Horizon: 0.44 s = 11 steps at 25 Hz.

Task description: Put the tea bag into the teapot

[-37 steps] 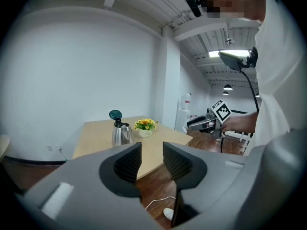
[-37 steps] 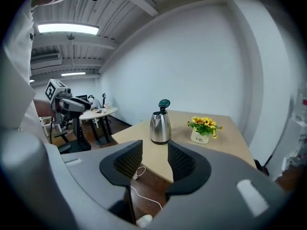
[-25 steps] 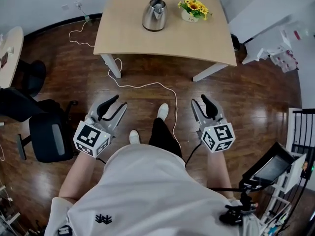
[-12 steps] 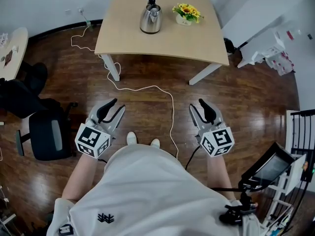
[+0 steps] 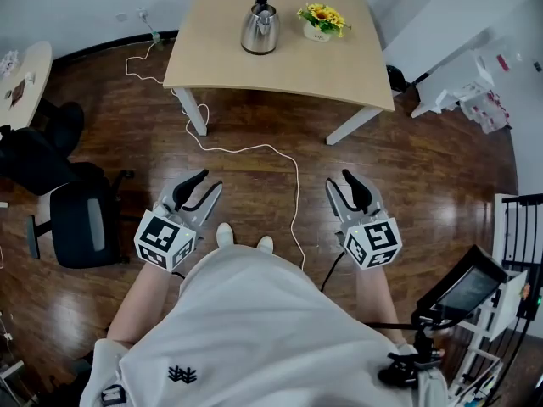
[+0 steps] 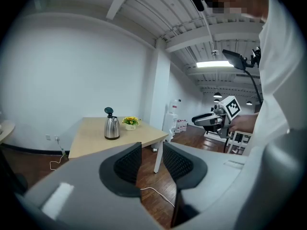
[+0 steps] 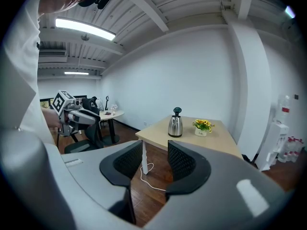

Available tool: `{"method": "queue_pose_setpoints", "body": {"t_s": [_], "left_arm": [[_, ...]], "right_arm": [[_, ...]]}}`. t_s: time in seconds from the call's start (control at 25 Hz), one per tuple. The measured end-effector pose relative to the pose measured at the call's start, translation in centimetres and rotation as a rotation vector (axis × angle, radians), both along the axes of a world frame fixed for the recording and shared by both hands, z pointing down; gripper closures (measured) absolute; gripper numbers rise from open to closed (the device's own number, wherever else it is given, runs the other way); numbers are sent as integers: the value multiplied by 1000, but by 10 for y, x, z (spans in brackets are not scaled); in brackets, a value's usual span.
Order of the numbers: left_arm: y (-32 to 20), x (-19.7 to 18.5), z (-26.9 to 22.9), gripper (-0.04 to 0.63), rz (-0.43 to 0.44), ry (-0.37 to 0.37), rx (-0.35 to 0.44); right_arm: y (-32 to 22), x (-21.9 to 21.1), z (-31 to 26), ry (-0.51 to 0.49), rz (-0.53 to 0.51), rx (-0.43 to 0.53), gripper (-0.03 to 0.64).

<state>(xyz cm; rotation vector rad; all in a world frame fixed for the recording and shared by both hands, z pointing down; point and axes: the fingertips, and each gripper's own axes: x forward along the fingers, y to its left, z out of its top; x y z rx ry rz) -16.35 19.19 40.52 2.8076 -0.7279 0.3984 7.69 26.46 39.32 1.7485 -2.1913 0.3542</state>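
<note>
A steel teapot with a dark lid knob stands at the far side of the light wooden table. It shows small in the left gripper view and in the right gripper view. No tea bag shows in any view. My left gripper and right gripper hang over the wooden floor, well short of the table, near my waist. Both are open, with only floor between the pads.
A small pot of yellow flowers sits right of the teapot. A white cable runs across the floor from the table towards my feet. A black office chair stands at left, a round table behind it, and a stand with a screen at right.
My forward foot has drawn back beside the other. The table sits a little higher and smaller in the head view. The left gripper drifted slightly right; both stay open and empty.
</note>
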Motion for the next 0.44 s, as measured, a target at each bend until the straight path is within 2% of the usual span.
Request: {"method": "queue_pose_setpoints", "body": {"t_s": [0.44], "left_arm": [[1,-9,5,480,-16,-12,-7]], "right_arm": [[-7,-4,-1,27,-19,-12,456]]}}
